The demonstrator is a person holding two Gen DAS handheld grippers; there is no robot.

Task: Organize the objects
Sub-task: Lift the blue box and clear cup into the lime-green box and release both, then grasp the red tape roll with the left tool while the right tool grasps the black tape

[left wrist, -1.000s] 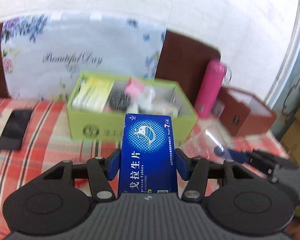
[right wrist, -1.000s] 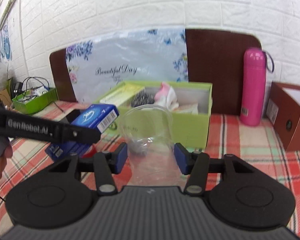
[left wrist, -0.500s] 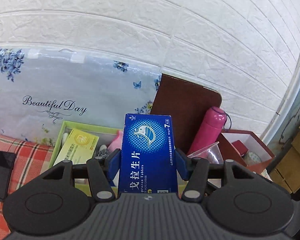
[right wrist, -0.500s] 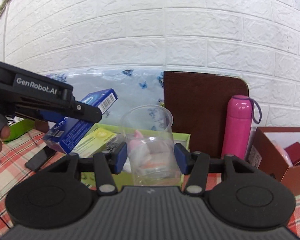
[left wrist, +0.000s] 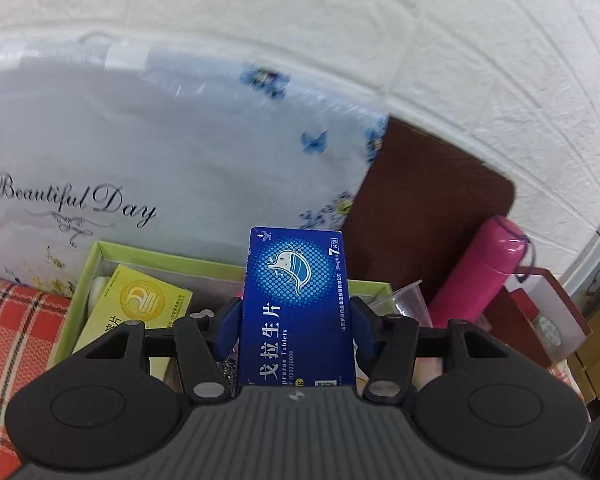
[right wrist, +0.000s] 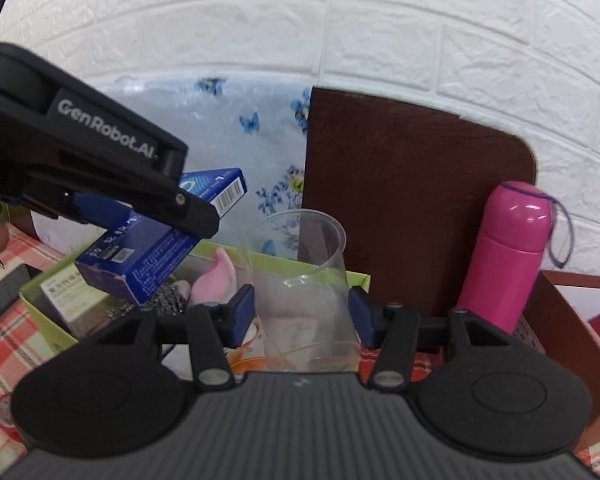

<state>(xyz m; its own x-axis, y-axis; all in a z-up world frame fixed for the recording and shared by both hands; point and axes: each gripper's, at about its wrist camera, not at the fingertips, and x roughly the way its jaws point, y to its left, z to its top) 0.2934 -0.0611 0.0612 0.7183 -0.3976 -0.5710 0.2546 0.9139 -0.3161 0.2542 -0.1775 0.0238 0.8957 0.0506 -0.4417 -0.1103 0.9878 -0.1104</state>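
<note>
My left gripper (left wrist: 296,320) is shut on a blue tablet box (left wrist: 298,304), held upright above the green open box (left wrist: 96,268). The right wrist view shows that same left gripper (right wrist: 100,184) from the side, with the blue box (right wrist: 148,256) tilted over the green box (right wrist: 52,312). My right gripper (right wrist: 302,312) is shut on a clear plastic cup (right wrist: 304,280), held just right of the blue box and over the green box's right end. Inside the green box lie a yellow packet (left wrist: 140,304), a pink item (right wrist: 216,280) and a metal scourer (right wrist: 168,300).
A pink flask (right wrist: 508,256) stands against a brown board (right wrist: 400,200) at the right, beside a brown open box (right wrist: 568,320). A flowered plastic bag (left wrist: 140,152) leans on the white brick wall. A dark phone (right wrist: 0,300) lies on the checked cloth at the left.
Both grippers have moved forward toward the wall, from in front of the green box to over it, each keeping its hold. The cup and blue box now sit closer together.
</note>
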